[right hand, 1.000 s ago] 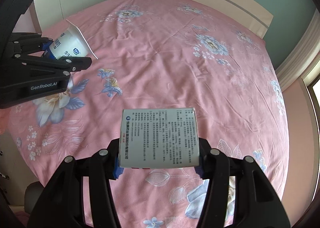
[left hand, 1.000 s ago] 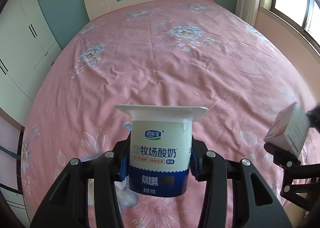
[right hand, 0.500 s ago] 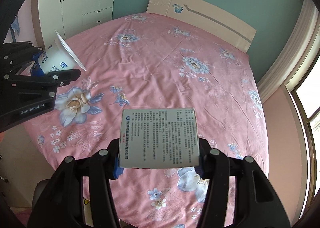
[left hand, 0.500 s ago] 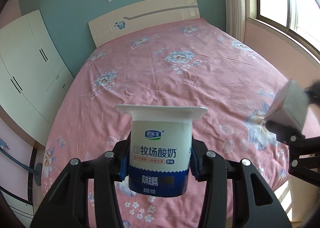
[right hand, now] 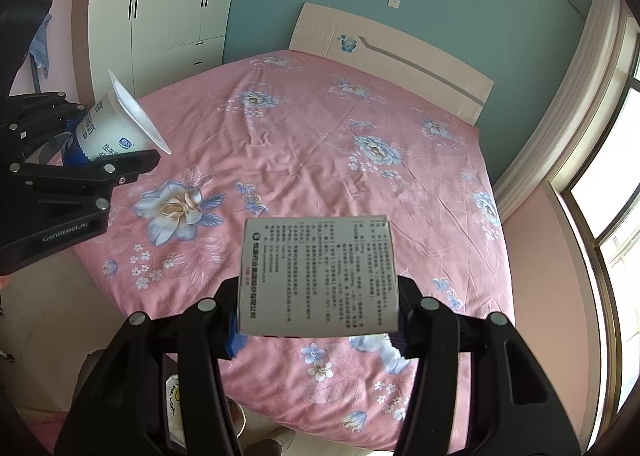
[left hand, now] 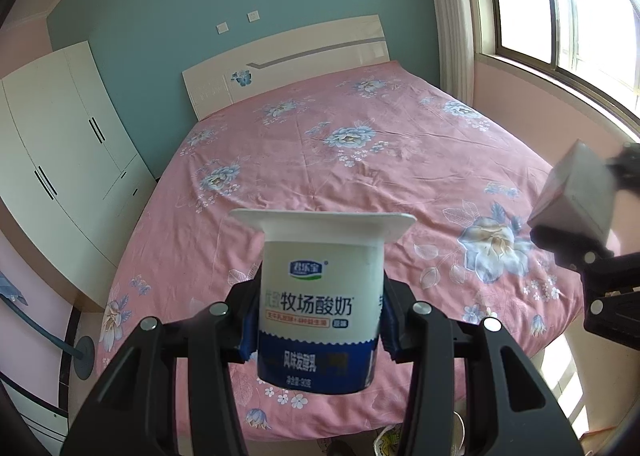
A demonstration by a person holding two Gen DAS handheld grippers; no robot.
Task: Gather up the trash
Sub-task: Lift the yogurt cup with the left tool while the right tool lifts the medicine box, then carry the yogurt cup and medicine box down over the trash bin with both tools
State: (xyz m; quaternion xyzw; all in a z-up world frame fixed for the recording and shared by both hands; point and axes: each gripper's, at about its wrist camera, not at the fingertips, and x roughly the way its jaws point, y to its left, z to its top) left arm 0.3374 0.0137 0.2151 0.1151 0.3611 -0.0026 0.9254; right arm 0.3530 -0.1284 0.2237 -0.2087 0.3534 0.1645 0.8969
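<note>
Left gripper (left hand: 320, 332) is pinched on a yogurt cup (left hand: 320, 296), held upright in its own view with the rim flange above the fingers; right gripper (right hand: 318, 320) is clamped on a printed carton (right hand: 318, 276), its broad printed face toward the camera. Both items are held in the air above the foot end of the bed (right hand: 320, 128), apart from each other, the cup to the left of the carton. No bin is identifiable in either view; some patterned item, possibly a bag (right hand: 174, 400), shows on the floor below the bed edge beneath the right gripper, too little visible to confirm. Judgement: both pieces are secured; disposal comes next, likely downward toward the floor. Nothing obstructs either tool.
</note>
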